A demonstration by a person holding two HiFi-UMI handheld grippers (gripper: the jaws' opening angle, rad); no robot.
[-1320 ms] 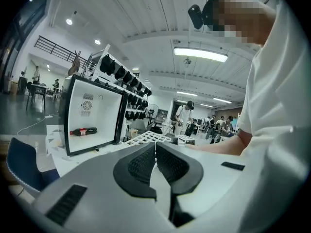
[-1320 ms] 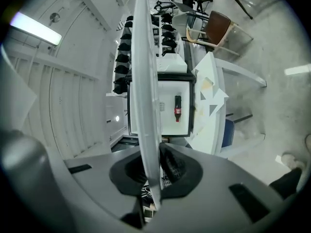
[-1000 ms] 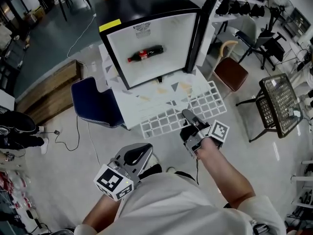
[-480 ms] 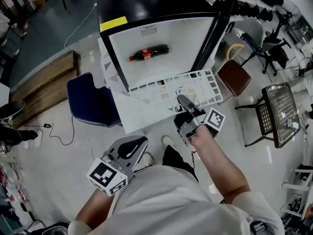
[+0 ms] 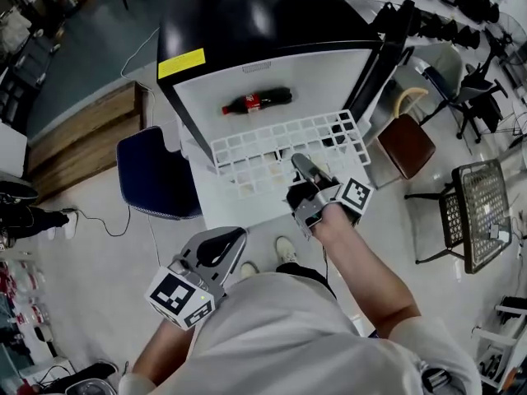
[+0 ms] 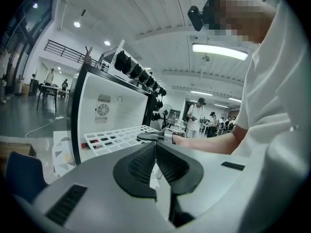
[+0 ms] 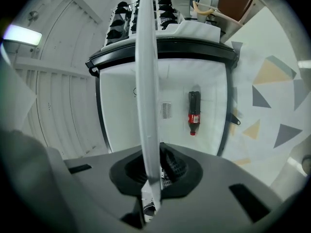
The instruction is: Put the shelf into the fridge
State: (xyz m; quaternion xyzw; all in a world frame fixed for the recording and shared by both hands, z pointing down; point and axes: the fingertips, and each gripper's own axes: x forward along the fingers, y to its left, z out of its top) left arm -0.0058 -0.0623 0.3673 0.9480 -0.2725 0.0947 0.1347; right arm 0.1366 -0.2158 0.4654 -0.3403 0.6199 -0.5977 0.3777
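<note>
A white grid shelf hangs level in front of the open black fridge, its far edge near the fridge mouth. My right gripper is shut on the shelf's near edge. In the right gripper view the shelf shows edge-on as a white bar between the pads. A cola bottle lies inside the fridge, and the bottle also shows in the right gripper view. My left gripper is low at my left side, shut and empty; its pads meet.
The fridge door stands open at the right. A blue chair is left of the fridge, a brown chair and a mesh chair to the right. A patterned mat lies below the fridge. A wooden platform is at the left.
The right gripper has lifted the shelf off the floor and carried it up and forward to the fridge opening. The left gripper has stayed by my side.
</note>
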